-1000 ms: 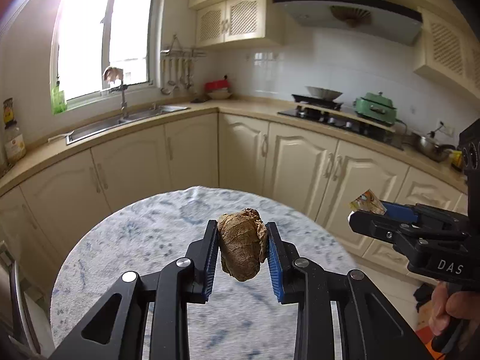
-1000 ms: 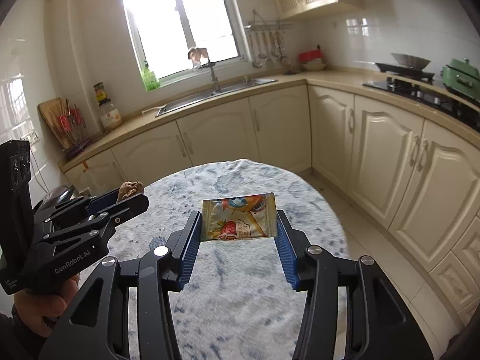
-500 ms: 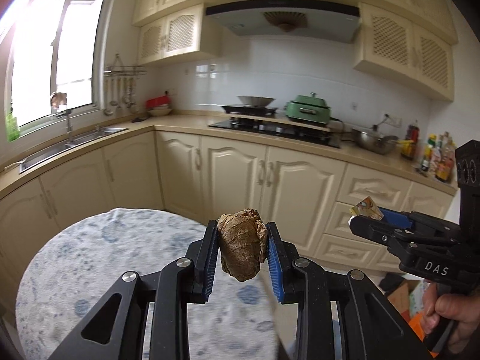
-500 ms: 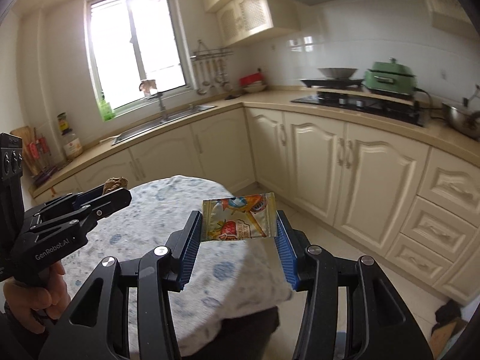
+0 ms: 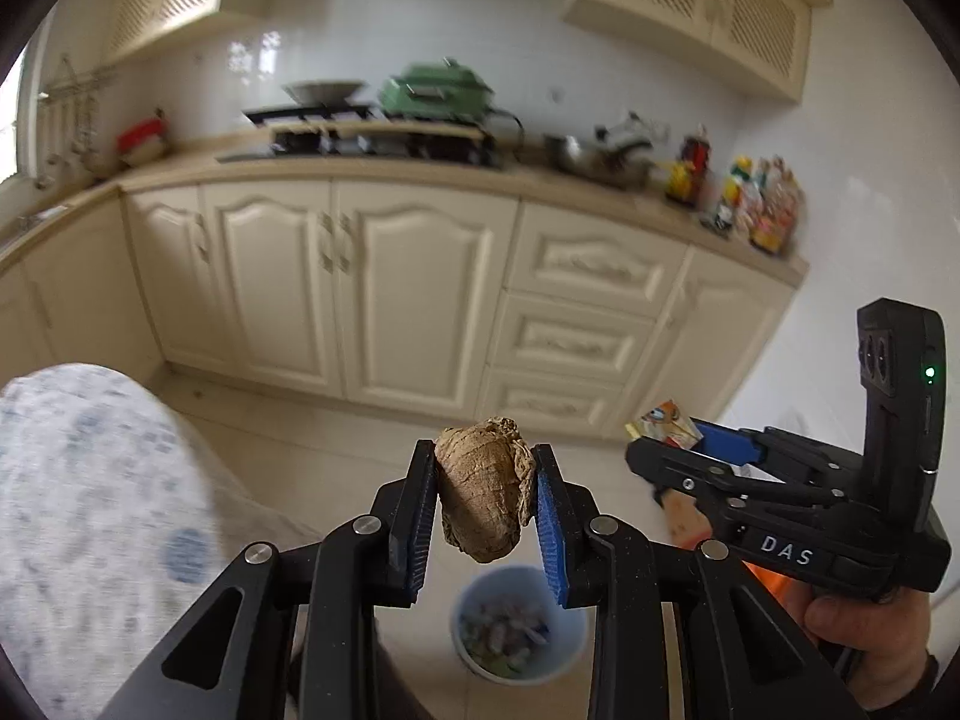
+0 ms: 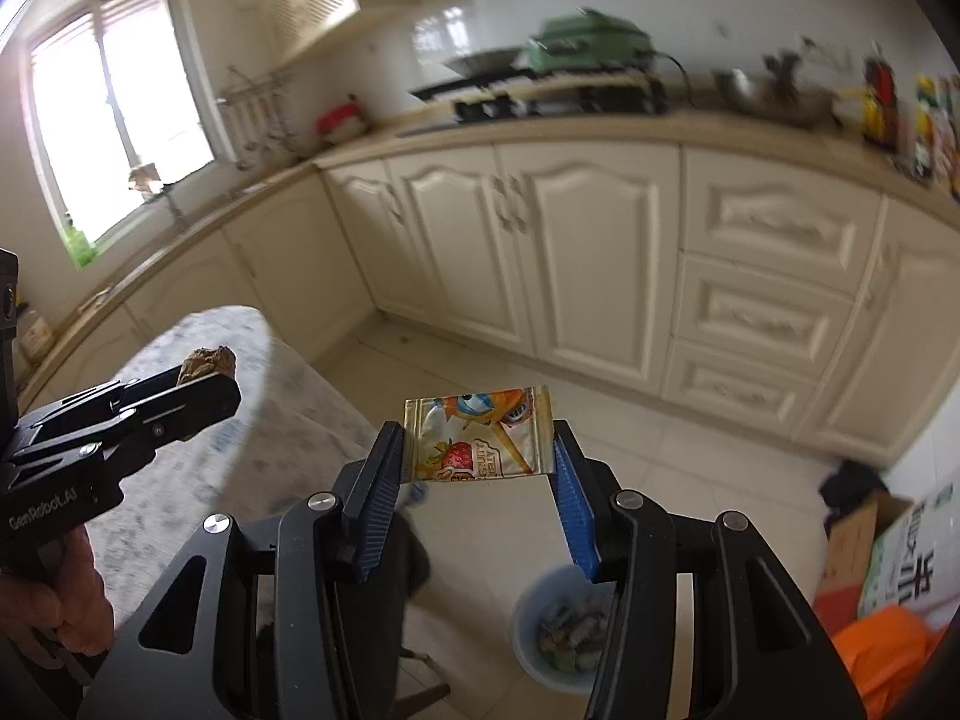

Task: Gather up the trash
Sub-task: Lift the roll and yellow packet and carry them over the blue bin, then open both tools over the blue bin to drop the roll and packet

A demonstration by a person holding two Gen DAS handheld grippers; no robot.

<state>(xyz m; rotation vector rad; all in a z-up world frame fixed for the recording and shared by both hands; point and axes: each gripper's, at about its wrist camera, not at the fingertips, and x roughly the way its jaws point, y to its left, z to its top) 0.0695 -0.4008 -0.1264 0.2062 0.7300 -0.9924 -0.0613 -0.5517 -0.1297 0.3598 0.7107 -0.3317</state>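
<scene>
Cream kitchen floor, pale-blue round trash bin below my tools | left tool clamps crumpled brown paper wad | right tool grips colourful snack wrapper

Daylit, motion-blurred, fisheye-warped edges

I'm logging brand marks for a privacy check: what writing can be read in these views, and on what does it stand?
"DAS": side of the black right tongs.
"GenRobot.AI": side of the black left tongs.
"FRUITY", sideways: yellow strawberry snack wrapper; its other print is unreadable.
Brown cardboard box: large dark characters, unreadable.
Counter bottles' labels: blurred.
</scene>
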